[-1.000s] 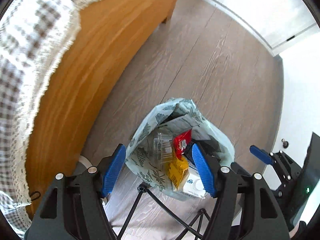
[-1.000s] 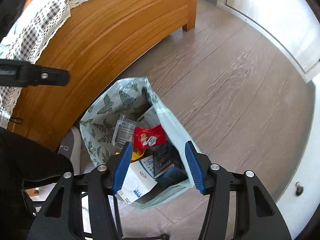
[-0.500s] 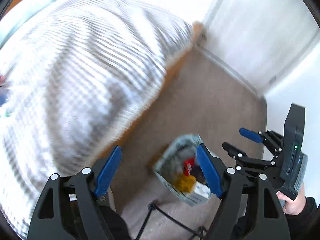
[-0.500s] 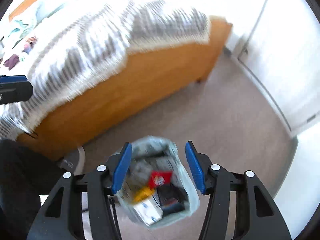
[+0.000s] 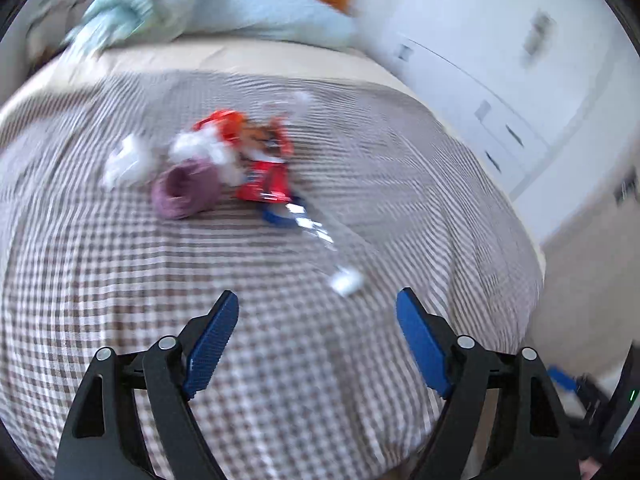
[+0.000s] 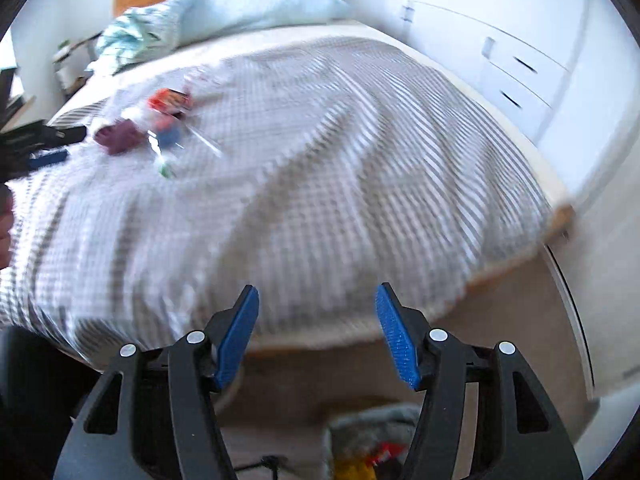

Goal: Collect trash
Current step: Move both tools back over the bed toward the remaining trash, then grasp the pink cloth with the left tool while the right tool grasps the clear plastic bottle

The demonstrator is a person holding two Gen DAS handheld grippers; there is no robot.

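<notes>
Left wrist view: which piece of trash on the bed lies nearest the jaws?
The small white scrap, alone on the checked bedspread, just beyond the open left gripper. The red wrapper and purple cup lie farther back.

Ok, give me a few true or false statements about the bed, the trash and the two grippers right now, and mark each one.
1. The left gripper holds a wrapper. False: nothing is between its fingers.
2. A pile of trash lies on the checked bedspread. True.
3. The right gripper is shut. False: open and holding nothing.
4. The trash bag sits on the bed. False: on the floor beside it.
5. A light blue pillow lies at the headboard. True.
</notes>
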